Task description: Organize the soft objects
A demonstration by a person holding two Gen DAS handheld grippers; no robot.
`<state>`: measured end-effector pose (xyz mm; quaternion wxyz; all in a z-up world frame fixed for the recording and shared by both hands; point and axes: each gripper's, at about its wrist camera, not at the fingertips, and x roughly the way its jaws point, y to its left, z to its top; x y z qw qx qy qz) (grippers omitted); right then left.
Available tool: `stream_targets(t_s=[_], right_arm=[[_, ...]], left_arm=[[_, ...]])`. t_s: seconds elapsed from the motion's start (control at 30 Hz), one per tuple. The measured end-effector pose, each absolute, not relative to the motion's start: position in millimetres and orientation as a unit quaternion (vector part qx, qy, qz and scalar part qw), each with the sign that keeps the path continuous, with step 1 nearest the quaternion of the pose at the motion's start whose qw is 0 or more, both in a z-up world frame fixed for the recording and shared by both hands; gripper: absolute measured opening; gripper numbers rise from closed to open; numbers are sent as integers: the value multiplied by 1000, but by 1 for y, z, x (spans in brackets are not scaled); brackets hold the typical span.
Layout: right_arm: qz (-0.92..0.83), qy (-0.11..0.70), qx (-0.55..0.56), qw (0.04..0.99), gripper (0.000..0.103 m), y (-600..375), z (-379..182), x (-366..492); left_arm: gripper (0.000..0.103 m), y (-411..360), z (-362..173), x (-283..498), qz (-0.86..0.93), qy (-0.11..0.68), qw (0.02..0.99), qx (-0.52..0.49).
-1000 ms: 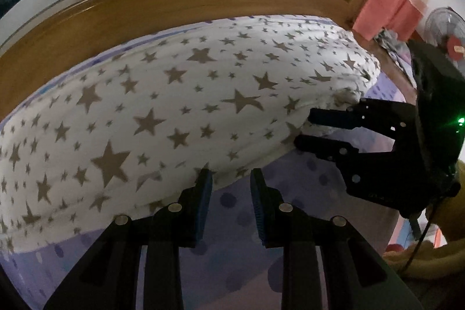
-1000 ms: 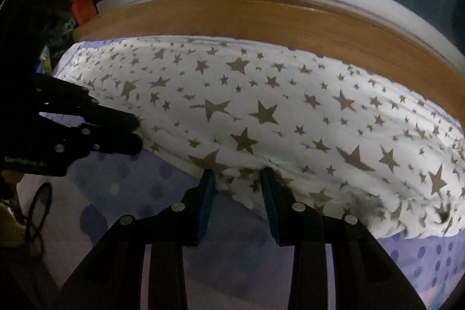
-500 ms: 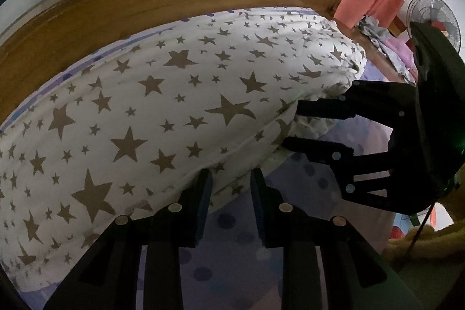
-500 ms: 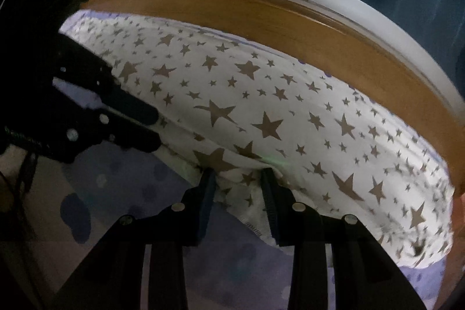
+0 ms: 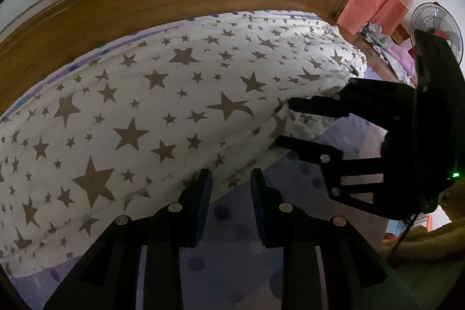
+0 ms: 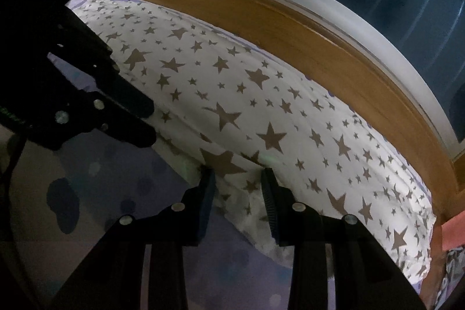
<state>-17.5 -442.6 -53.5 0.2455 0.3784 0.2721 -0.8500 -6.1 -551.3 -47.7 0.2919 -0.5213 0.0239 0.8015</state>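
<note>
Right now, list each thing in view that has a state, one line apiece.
Star pillow: lying on the bed along the wooden ledge, near edge bunched.
Left gripper: open, near edge of the pillow between its fingers.
Right gripper: open, pillow edge between its fingers.
Bedsheet: spread flat under the pillow.
Fan: standing; running or not, cannot tell.

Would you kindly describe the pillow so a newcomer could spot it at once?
Find the wooden headboard beneath the dark window. Lying along its base on the purple dotted sheet is the long white pillow; its brown stars of mixed sizes set it apart from everything nearby.
</note>
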Motion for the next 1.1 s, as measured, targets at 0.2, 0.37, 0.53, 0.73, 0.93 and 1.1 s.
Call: stream_targets(t_s=[0.2,0.37,0.53,0.73,0.93,1.1], right_arm=[[-846,293,367,252,33,-445,-52,-16],[-845,322,348,246,33,-451,-54,-8],[-841,346,336,245,33,-455,-56,-3],[-835,372,321,245,43,-460,-57,5],[-843,352,321,250,25,-459,-53,-1],[-841,336,332,262,2,-458,-49,3]], left_arm=[[26,-556,-42,-5,808,22,281,-518],[26,-561,-42,-6,809,14,275,-519],[26,-561,-43,-5,809,15,274,-520],[26,-564,-42,-5,810,11,274,-518],[26,-566,-43,-6,810,10,272,-520],[26,-570,-42,-7,812,8,269,-518]])
